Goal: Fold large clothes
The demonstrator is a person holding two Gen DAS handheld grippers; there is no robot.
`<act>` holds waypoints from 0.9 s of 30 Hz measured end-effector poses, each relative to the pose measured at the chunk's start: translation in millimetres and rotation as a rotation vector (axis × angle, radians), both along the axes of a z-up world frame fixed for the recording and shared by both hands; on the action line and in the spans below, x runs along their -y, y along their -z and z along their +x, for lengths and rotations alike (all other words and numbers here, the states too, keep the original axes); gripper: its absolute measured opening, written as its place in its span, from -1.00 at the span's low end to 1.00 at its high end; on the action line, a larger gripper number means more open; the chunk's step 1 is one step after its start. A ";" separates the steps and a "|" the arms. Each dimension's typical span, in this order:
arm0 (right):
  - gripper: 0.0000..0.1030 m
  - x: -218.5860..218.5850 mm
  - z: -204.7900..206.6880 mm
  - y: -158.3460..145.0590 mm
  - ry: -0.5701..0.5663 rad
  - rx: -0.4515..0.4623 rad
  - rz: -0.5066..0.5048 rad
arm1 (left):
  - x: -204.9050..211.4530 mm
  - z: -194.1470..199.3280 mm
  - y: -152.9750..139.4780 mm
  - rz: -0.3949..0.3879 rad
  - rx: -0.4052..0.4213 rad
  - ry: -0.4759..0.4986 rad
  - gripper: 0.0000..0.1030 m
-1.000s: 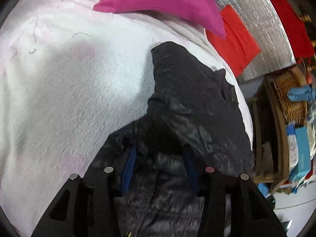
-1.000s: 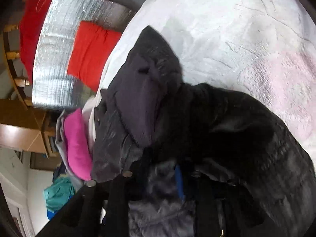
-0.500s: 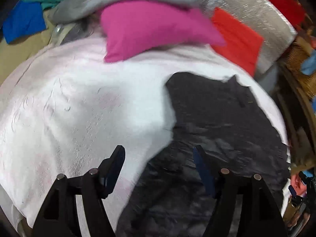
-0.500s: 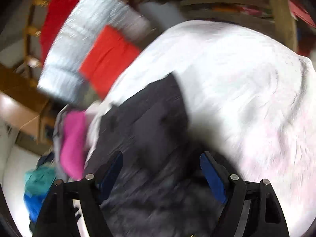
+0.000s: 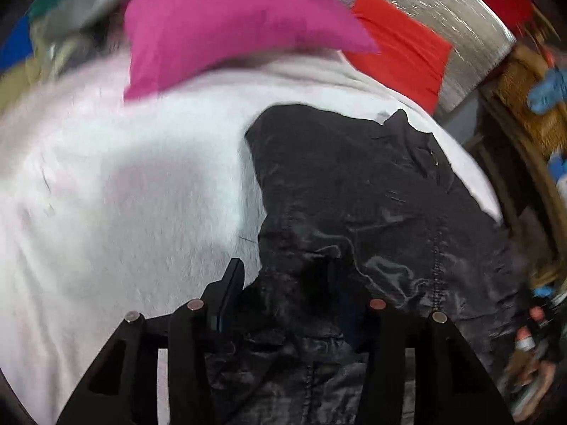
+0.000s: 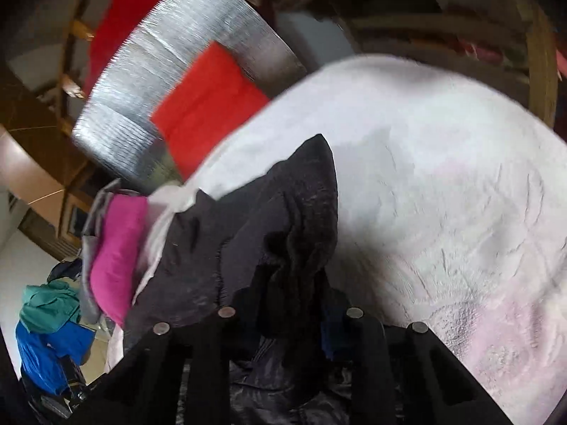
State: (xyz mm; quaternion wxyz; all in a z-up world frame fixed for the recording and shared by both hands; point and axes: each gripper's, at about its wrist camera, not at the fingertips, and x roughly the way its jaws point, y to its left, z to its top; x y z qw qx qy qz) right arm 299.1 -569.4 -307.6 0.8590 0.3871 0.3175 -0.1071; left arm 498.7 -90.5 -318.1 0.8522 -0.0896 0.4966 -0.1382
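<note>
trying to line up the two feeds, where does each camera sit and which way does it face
Left wrist: on the left gripper, looking forward and down along its fingers at the black jacket on the white blanket; its jaws have just been closing onto jacket fabric.
Right wrist: on the right gripper, angled down at the black jacket, with bunched fabric pinched as its jaws have just been closing.
Shared: jacket, white blanket, pink cushion, red cloth.
</note>
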 end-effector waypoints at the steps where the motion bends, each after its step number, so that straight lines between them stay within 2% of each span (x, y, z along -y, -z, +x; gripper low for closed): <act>1: -0.47 0.3 -0.9 2.7 0.002 -0.014 0.002 | 3.9 0.1 2.2 0.036 -0.002 -0.001 -0.02; 4: -0.43 4.8 8.6 34.2 0.003 -0.149 0.040 | 7.7 6.2 19.6 0.069 -0.064 -0.007 0.07; 6: -0.38 8.8 4.7 42.4 0.013 -0.141 0.084 | 5.8 4.8 18.3 0.063 -0.065 -0.015 0.07; 7: -0.27 9.9 1.2 36.9 0.019 -0.133 0.092 | 5.4 3.7 15.7 0.064 -0.064 -0.017 0.07; 8: 0.05 10.5 -1.8 30.9 0.025 -0.130 0.093 | 4.7 0.0 10.2 0.065 -0.053 -0.016 0.07; 9: 0.26 10.6 -7.9 22.3 0.035 -0.117 0.091 | 3.7 -3.0 6.8 0.066 -0.044 -0.016 0.07; 10: 0.56 10.0 -14.6 15.9 0.046 -0.104 0.084 | 3.4 -7.6 1.2 0.071 -0.025 -0.019 0.07; 12: 0.58 6.8 -30.3 0.9 0.081 -0.065 0.049 | 4.4 -20.7 -13.2 0.095 0.037 -0.019 0.08; 16: 0.58 -1.4 -50.0 -20.0 0.076 -0.001 0.035 | 10.9 -55.8 -43.6 0.182 0.183 -0.008 0.12; 22: 0.58 -20.4 -77.3 -38.3 0.030 0.078 0.017 | 15.8 -106.1 -77.9 0.268 0.343 0.023 0.17; 27: 0.58 -39.7 -109.4 -53.8 0.013 0.158 -0.016 | 15.4 -139.6 -95.0 0.328 0.433 0.051 0.17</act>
